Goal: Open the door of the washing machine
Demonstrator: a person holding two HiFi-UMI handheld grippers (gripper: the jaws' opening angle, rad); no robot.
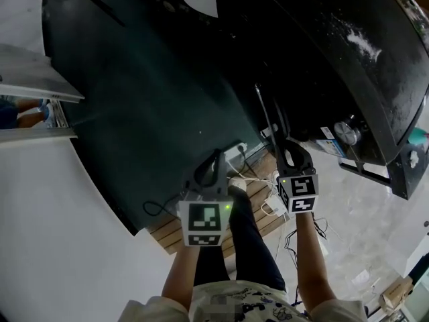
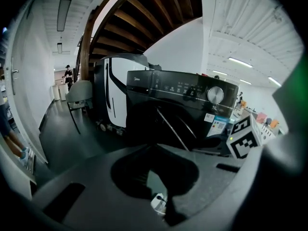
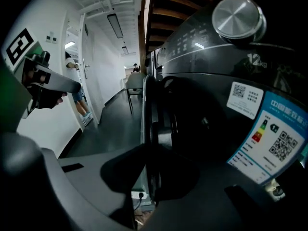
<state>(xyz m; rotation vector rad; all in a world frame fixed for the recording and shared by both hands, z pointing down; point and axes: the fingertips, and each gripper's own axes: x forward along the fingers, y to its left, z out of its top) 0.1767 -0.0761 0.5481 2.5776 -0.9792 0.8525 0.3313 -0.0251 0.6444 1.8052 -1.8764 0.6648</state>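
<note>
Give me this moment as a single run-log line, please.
door: partly open, seen edge-on | right gripper: shut on door edge | left gripper: shut, holding nothing, clear of door

A slatted wooden platform [image 1: 171, 232] shows low in the head view, white cables [image 1: 271, 205] coiled on it. Down the corridor stands a grey chair [image 2: 79, 94] — beyond it a person [image 2: 68, 73] (too far to make out). Wooden stair beams [image 2: 144, 13] run overhead, beside a long ceiling light [image 2: 63, 13].
</note>
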